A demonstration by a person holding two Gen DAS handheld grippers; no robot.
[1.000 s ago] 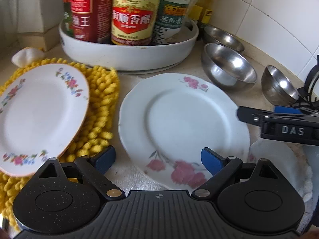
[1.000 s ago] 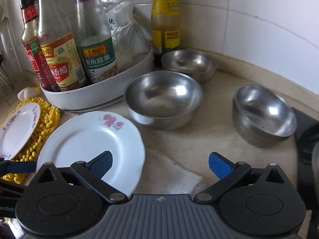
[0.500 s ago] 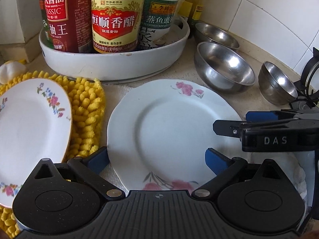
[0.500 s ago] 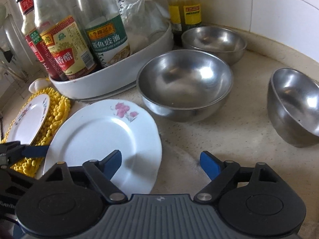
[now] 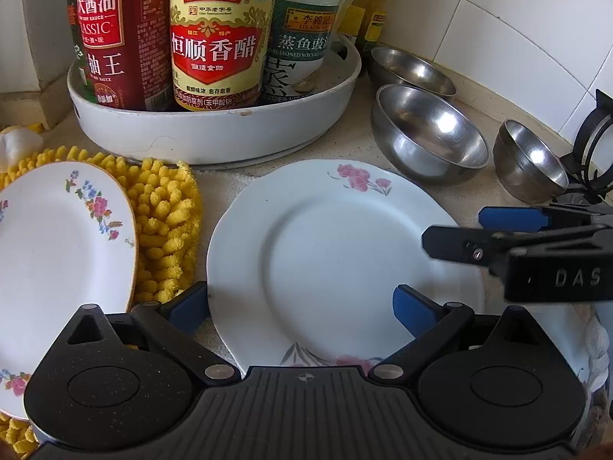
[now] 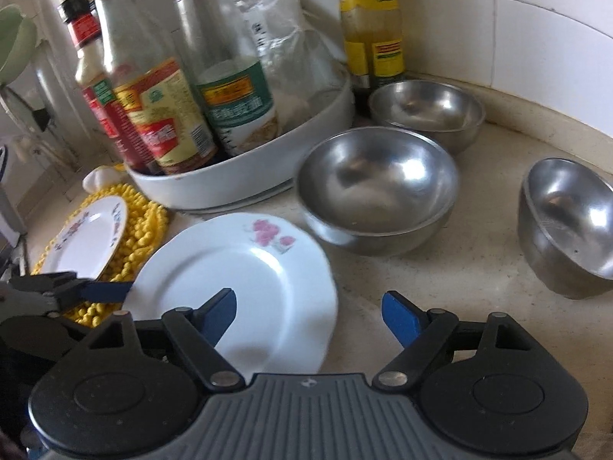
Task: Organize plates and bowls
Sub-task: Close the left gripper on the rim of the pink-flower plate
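A white plate with pink flowers (image 5: 337, 253) lies flat on the counter; it also shows in the right wrist view (image 6: 245, 280). A smaller flowered plate (image 5: 57, 253) rests on a yellow mat (image 5: 164, 222) to its left. Three steel bowls stand to the right: a large one (image 6: 377, 188), one behind it (image 6: 425, 111), and a small deep one (image 6: 567, 226). My left gripper (image 5: 300, 308) is open, its jaws straddling the pink plate's near edge. My right gripper (image 6: 308, 312) is open and empty over the plate's right edge, short of the large bowl.
A white oval tray (image 5: 214, 130) with sauce bottles (image 5: 216, 34) stands behind the plates. An oil bottle (image 6: 369, 27) stands in the corner by the tiled wall (image 6: 536, 34). A black stove grate (image 5: 595, 145) is at the far right.
Both grippers have moved forward. The left one has shifted right and closer to the pink plate. The right one has closed in on the large steel bowl. Nothing was grasped.
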